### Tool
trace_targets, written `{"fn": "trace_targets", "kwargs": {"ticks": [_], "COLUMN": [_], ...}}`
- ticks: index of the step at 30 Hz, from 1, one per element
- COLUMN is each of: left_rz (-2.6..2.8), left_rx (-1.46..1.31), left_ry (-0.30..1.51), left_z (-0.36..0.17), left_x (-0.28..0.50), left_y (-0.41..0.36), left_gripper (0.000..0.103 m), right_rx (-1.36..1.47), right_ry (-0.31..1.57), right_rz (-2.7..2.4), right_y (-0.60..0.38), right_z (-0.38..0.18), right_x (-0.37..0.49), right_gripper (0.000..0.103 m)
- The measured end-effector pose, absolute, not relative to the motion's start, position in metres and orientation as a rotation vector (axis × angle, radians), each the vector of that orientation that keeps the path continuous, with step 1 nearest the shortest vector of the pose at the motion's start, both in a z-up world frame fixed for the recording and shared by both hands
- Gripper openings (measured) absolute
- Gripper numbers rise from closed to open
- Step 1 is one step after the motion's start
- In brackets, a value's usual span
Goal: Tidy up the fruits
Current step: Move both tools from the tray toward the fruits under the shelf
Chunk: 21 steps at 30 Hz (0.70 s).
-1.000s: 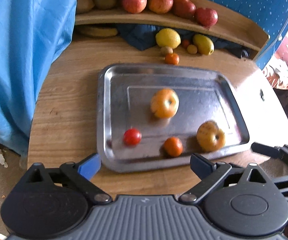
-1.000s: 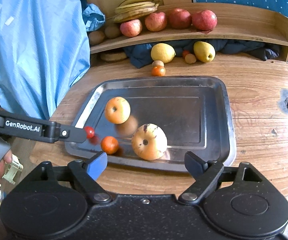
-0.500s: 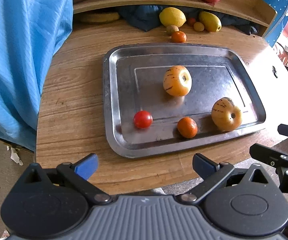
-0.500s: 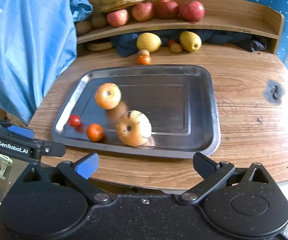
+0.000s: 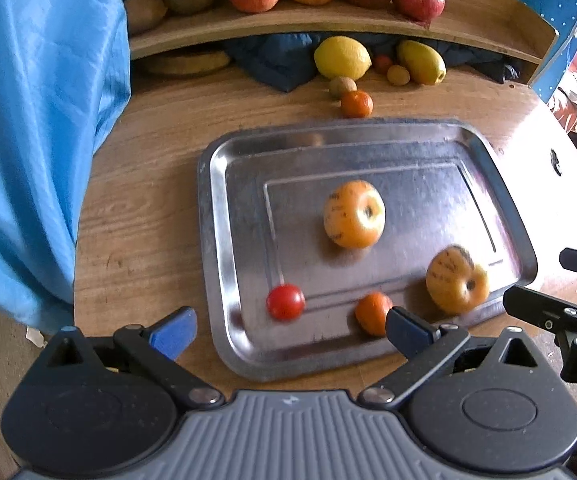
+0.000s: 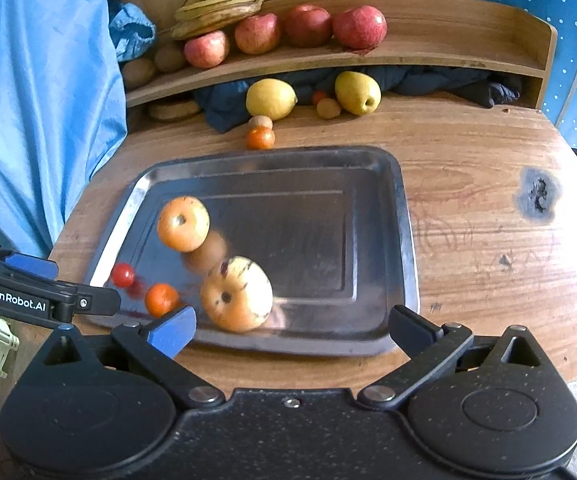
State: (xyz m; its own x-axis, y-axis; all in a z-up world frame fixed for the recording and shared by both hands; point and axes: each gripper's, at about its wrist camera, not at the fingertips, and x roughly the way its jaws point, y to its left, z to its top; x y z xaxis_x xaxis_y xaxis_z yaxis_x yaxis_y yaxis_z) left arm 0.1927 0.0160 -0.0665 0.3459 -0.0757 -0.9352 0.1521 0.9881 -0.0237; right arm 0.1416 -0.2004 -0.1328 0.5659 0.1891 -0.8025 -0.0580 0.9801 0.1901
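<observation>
A steel tray (image 5: 210,208) (image 6: 404,240) on the round wooden table holds two yellow-orange striped fruits (image 5: 354,214) (image 5: 456,280), a small red tomato (image 5: 285,302) and a small orange (image 5: 370,312). My left gripper (image 5: 290,332) hangs open over the tray's near left corner, with the tomato just beyond its fingertips and nothing between them. My right gripper (image 6: 292,330) stands open at the tray's near edge. The nearer striped fruit (image 6: 236,294) lies just ahead of its blue left finger (image 6: 172,330), untouched.
Behind the tray lie an orange (image 6: 260,138), a kiwi (image 6: 260,122), a lemon (image 6: 271,99), a pear (image 6: 357,93) and a dark cloth (image 6: 428,80). A curved wooden shelf (image 6: 448,60) carries apples and bananas. Blue fabric (image 6: 40,100) hangs at the left. A dark burn mark (image 6: 538,196) marks the table on the right.
The right gripper's jaws have spread wider and it has drawn back from the tray. The left gripper pulled off the tray, then came nearer its front corner. The fruits stay put.
</observation>
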Motion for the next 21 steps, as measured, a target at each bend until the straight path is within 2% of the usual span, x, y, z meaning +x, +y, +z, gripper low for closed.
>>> {"fn": "trace_targets", "kwargs": {"ticks": [21], "left_rz": [-0.170], "left_rx": [0.045], "left_ry": [1.170], "left_z": [-0.059], "left_x": [0.271], "left_y": [0.019], "left_gripper": [0.102], "right_rx": [0.180], "right_ry": [0.928], "right_rz": [0.090], "right_y": [-0.204], "right_z": [-0.130], "right_x": [0.198], "right_gripper": [0.102]}}
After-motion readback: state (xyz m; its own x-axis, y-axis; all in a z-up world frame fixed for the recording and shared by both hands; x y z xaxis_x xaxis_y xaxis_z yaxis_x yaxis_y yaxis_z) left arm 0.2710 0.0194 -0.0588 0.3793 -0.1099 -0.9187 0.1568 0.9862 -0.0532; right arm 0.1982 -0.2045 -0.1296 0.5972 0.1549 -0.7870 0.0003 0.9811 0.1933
